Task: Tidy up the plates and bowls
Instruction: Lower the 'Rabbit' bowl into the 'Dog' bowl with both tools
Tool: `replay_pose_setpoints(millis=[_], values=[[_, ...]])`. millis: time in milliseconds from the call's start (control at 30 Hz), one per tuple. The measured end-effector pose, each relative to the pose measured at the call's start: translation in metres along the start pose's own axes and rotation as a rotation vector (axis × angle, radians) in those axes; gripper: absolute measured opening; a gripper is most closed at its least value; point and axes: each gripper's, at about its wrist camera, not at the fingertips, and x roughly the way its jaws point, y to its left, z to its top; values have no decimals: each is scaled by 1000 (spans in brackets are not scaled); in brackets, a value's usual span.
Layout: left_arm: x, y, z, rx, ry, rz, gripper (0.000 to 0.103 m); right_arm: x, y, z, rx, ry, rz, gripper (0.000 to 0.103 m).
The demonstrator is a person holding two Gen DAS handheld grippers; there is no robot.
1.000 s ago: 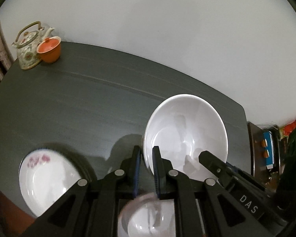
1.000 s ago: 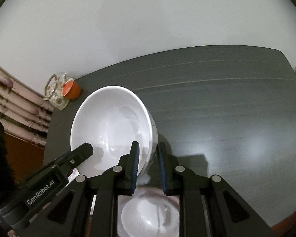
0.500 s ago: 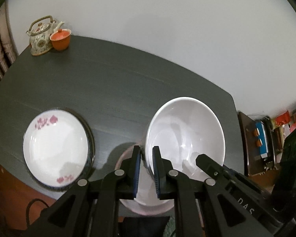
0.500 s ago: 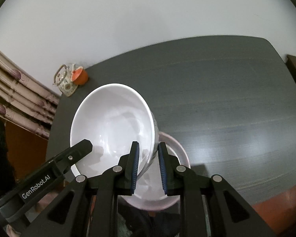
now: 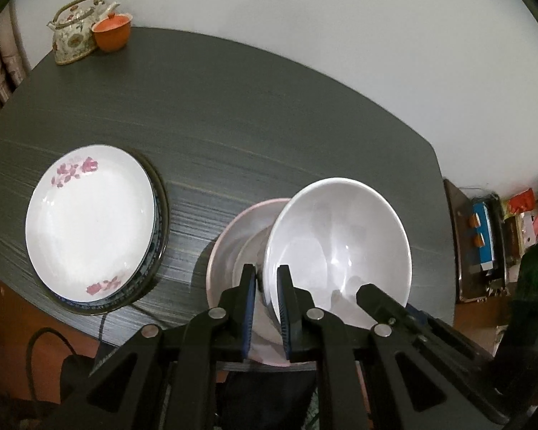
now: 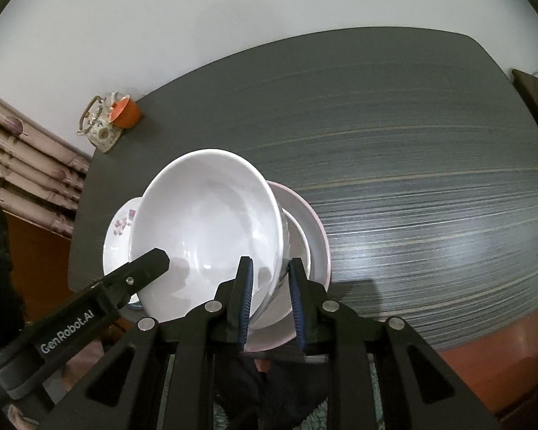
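Gripping opposite rims, both grippers hold white bowl [image 5: 337, 236], seemingly above pink bowl [image 5: 233, 247].

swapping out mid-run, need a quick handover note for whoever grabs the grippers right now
Left gripper: shut on the white bowl's left rim.
Right gripper: shut on the same bowl's right rim.
The bowl hangs tilted above the pink-rimmed dish near the table's front edge; whether they touch is unclear.
Floral plate already tops a stack to the left.
Teapot and orange cup sit at the far corner.
Left: probably set the bowl down level, release both.
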Motion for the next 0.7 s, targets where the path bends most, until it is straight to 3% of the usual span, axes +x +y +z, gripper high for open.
replay_pose_setpoints(millis=[700], values=[[32,0,-2,-6,74,53,12,29,-8,-6,10,76,-25,21]])
